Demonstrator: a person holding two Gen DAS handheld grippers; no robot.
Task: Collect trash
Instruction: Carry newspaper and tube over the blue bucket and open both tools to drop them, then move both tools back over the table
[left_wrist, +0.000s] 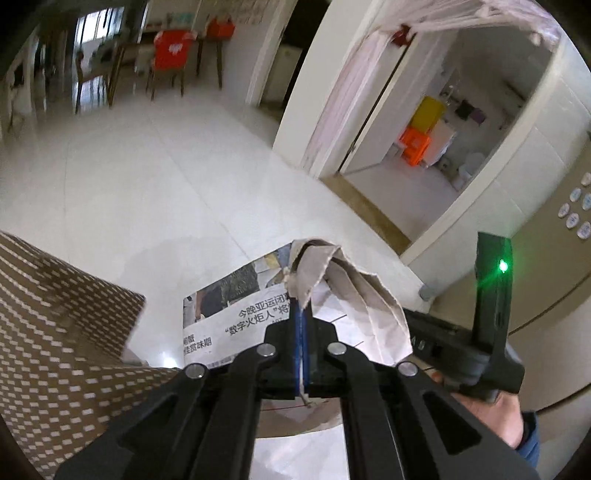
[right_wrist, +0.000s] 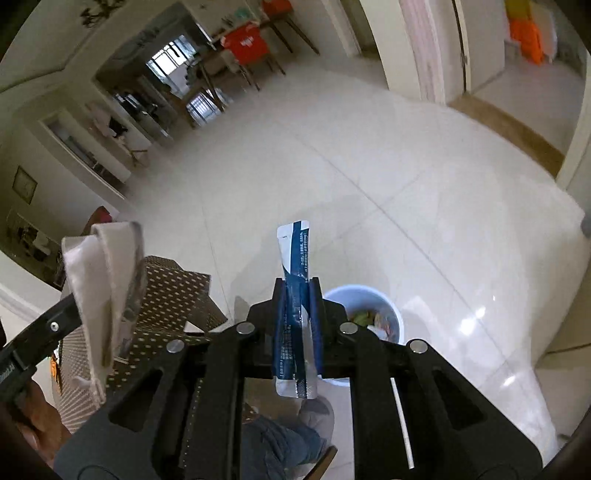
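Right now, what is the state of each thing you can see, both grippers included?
left gripper: fingers shut on the newspaper.
newspaper: folded and crumpled, held off the floor.
right gripper: fingers shut on the sachet.
sachet: upright, flattened, top end sticking out above the fingers.
trash bin: open, standing on the floor, wrappers already inside.

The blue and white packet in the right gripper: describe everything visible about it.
The packet is a slim, flat sachet of glossy film, white with a dark blue band and small print. It stands roughly upright, clamped at its middle between the shut jaws of the right gripper. Its sealed top sticks up above the jaws and its crinkled lower end hangs below them. Behind it on the pale tile floor stands a white bin holding scraps.
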